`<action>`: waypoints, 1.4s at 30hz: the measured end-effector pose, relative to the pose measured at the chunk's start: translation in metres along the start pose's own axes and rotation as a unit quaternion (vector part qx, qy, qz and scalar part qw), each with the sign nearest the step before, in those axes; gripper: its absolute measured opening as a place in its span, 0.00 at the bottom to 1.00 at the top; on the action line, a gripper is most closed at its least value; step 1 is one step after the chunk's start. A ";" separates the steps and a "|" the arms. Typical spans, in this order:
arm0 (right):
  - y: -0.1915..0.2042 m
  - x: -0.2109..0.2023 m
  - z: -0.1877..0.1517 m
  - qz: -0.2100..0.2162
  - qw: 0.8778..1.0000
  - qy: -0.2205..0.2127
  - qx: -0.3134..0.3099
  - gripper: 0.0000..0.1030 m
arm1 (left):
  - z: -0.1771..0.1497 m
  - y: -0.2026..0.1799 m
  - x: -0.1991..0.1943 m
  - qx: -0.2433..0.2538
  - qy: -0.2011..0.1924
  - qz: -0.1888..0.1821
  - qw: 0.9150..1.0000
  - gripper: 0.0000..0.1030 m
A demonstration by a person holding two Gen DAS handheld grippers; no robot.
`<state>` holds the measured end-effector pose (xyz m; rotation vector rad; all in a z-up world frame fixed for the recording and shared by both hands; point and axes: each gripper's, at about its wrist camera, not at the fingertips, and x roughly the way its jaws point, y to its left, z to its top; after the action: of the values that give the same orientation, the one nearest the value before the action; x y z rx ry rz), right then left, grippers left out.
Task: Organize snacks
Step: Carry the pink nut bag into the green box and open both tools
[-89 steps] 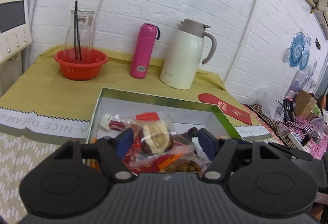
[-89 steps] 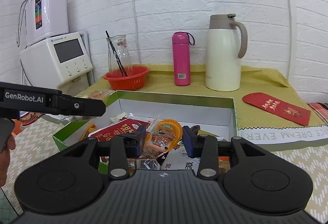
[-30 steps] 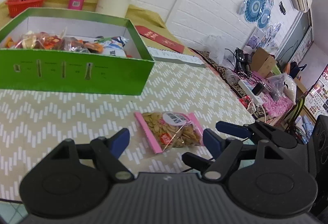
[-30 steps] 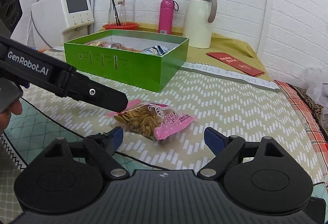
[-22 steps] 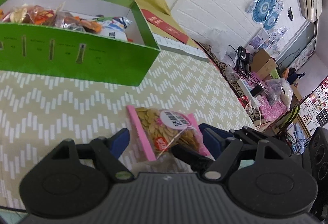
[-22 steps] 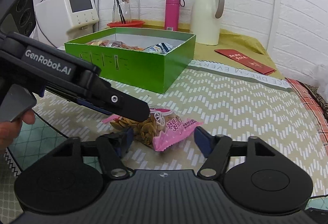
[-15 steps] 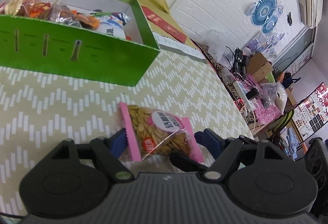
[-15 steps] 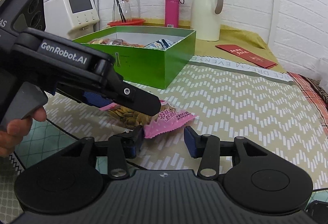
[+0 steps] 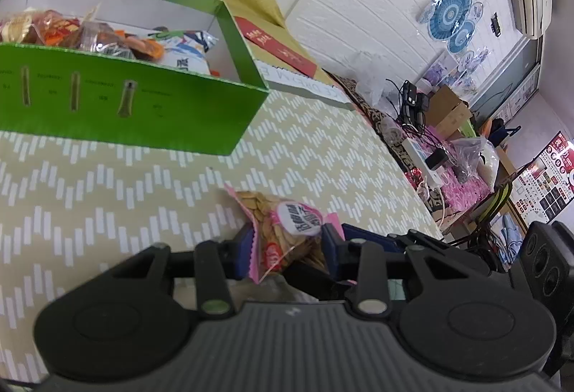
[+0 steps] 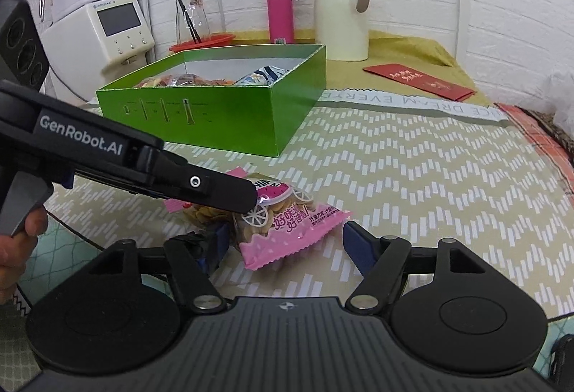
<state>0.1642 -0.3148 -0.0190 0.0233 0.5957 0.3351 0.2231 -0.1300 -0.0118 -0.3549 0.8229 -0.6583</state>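
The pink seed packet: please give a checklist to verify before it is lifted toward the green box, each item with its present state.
1. Left gripper closed on pink seed packet; jaws have just been closing: ok.
2. Right gripper open, pads off the packet: ok.
3. Packet clear of the table: cannot tell.
4. Green box open on top: ok.
5. Free space inside the box: cannot tell.

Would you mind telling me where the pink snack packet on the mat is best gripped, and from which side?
Grip the snack packet across its narrow width, at the bulging middle, coming in low from its near end, as the left gripper does. The packet lies flat on the mat; its crimped ends are thin and would likely slip. The jaws have just been closing and now press it.
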 end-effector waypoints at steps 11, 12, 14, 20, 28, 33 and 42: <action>0.034 -0.023 0.009 0.000 0.999 -0.025 -0.047 0.56 | -0.006 -0.013 -0.033 0.029 -0.033 0.005 0.999 0.29; 0.037 -0.027 0.012 0.001 0.998 -0.031 -0.050 0.56 | -0.005 -0.015 -0.040 0.031 -0.041 0.004 0.999 0.29; 0.045 -0.034 0.020 0.001 0.997 -0.048 -0.058 0.56 | -0.002 -0.020 -0.057 0.039 -0.060 0.005 0.997 0.29; 0.062 -0.043 0.056 0.020 0.993 -0.095 -0.073 0.56 | 0.022 -0.026 -0.099 0.064 -0.109 0.012 0.992 0.29; 0.076 -0.012 0.103 0.043 0.988 -0.126 -0.074 0.56 | 0.070 -0.003 -0.121 0.065 -0.146 0.033 0.987 0.29; 0.076 0.021 0.114 0.051 0.991 -0.115 -0.055 0.56 | 0.093 0.021 -0.105 0.057 -0.141 0.053 0.987 0.29; 0.067 0.075 0.121 0.054 0.994 -0.086 -0.030 0.56 | 0.119 0.064 -0.066 0.031 -0.117 0.063 0.991 0.29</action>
<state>0.2694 -0.2190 0.0481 0.0266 0.4144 0.4518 0.3070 -0.0338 0.0672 -0.3139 0.5936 -0.5109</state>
